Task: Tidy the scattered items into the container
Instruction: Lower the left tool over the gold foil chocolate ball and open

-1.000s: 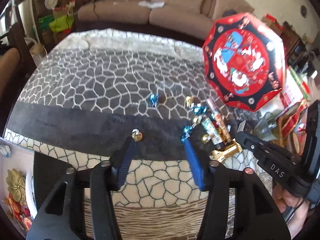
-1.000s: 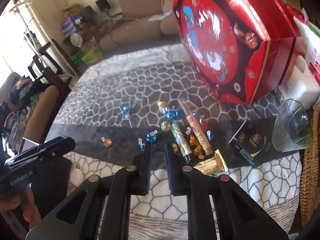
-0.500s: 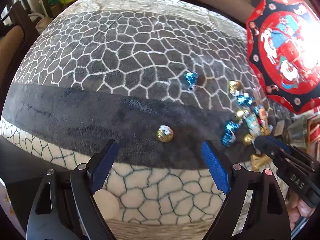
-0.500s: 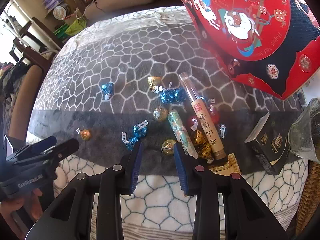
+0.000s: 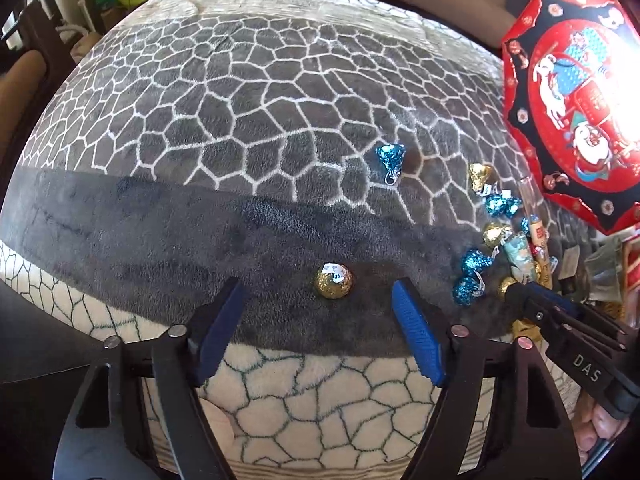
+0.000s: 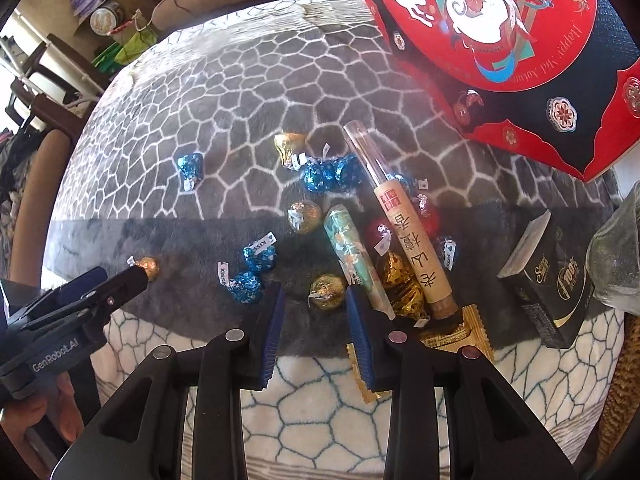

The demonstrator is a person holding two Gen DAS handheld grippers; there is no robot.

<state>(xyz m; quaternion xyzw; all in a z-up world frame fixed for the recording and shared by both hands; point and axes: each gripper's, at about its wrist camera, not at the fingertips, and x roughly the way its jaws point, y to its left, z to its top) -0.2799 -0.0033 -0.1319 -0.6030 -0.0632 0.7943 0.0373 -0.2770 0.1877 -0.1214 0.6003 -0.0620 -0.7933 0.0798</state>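
**Two grippers poised over foil-wrapped sweets on a patterned blanket**

The left gripper (image 5: 320, 300) points steeply down at a grey blanket (image 5: 248, 128) crossed by pale cracked lines. Its blue-padded jaws stand well apart and have just been closing in a little; a lone gold foil ball (image 5: 334, 280) lies between the fingertips, slightly beyond them, with neither pad touching it. Further off sits a single blue foil sweet (image 5: 390, 159), apart from the rest.

The right gripper (image 6: 314, 312) also points down, its jaws open only a narrow way and just drawn in slightly. Another gold foil chocolate (image 6: 328, 291) lies between its tips, and neither pad presses on it. Just left of that gripper lie two blue foil kisses (image 6: 252, 272), touching each other. To its right a teal patterned tube (image 6: 352, 256) and a longer tan tube with red characters (image 6: 412, 248) lie side by side amid more gold, red and blue sweets, with a gold sachet (image 6: 460, 332) beneath their near ends. A black box (image 6: 552, 280) stands further right.

The red octagonal tin (image 6: 520, 40), printed with white animals, leans tilted at the blanket's far right, well apart from both grippers. Whether it is open cannot be told.
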